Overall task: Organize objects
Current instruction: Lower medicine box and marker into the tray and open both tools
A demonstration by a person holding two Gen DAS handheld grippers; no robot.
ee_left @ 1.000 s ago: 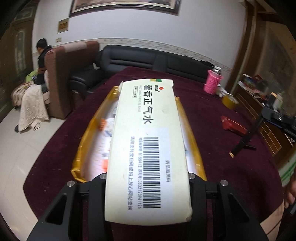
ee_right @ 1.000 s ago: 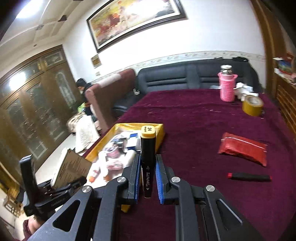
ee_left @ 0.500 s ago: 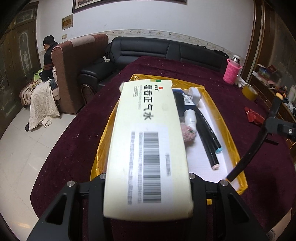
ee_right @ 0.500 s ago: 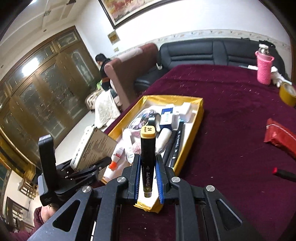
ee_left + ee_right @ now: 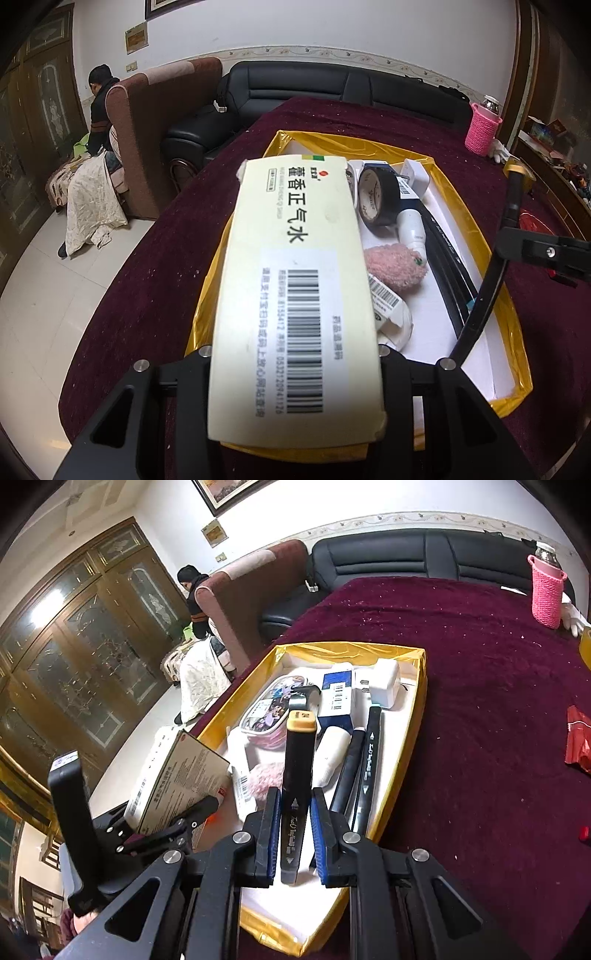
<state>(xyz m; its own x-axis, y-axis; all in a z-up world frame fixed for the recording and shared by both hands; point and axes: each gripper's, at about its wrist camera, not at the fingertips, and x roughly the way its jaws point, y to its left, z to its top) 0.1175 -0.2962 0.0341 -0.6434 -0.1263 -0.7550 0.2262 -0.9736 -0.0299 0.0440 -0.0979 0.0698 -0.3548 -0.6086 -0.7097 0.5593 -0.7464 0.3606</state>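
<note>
Nearest, the left gripper [image 5: 295, 365] clamps a cream medicine box [image 5: 295, 280] lengthwise, label up, over the near left part of the gold-rimmed tray [image 5: 480, 218], probably to lay it flat among the things already sorted there. The right gripper [image 5: 293, 834] pinches a black marker [image 5: 297, 775] by its lower half, yellow cap pointing away, lined up with two markers [image 5: 364, 760] lying along the tray's right side. Both tilt down toward the tray on the bench [image 5: 480, 701]. Farther in sit a tape roll [image 5: 376, 197] and a white charger [image 5: 384, 681].
</note>
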